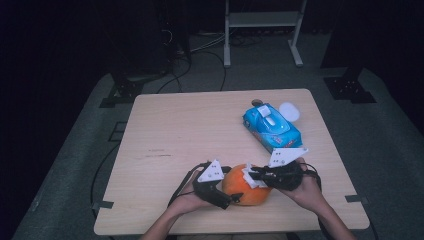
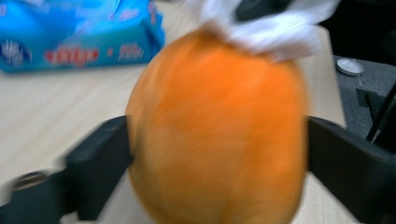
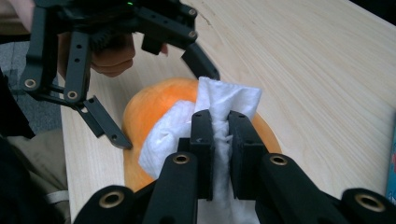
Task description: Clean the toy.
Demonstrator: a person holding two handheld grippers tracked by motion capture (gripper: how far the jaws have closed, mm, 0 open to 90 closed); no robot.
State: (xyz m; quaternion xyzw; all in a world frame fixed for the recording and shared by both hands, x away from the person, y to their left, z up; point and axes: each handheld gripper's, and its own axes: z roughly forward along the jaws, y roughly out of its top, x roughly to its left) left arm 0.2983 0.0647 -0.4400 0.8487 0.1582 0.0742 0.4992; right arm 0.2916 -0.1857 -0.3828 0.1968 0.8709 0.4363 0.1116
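Note:
An orange round fruit (image 1: 243,189) rests on the wooden table (image 1: 175,130) near its front edge. My left gripper (image 1: 229,186) comes at it from the left, and its black jaws stand wide and press on both sides of the fruit (image 2: 219,135). From the right, my right gripper (image 1: 252,177) is shut on a crumpled white tissue (image 1: 248,176). In the right gripper view the tissue (image 3: 219,98) is pinched between that gripper's (image 3: 220,123) jaws and lies against the top of the fruit (image 3: 154,102). The tissue (image 2: 275,28) also caps the fruit's far end in the left gripper view.
A blue pack of wipes (image 1: 272,127) lies at the back right of the table, with a white round lid (image 1: 289,111) behind it. Black cables and a metal frame (image 1: 262,30) stand on the grey floor beyond. The table's front edge is close under both hands.

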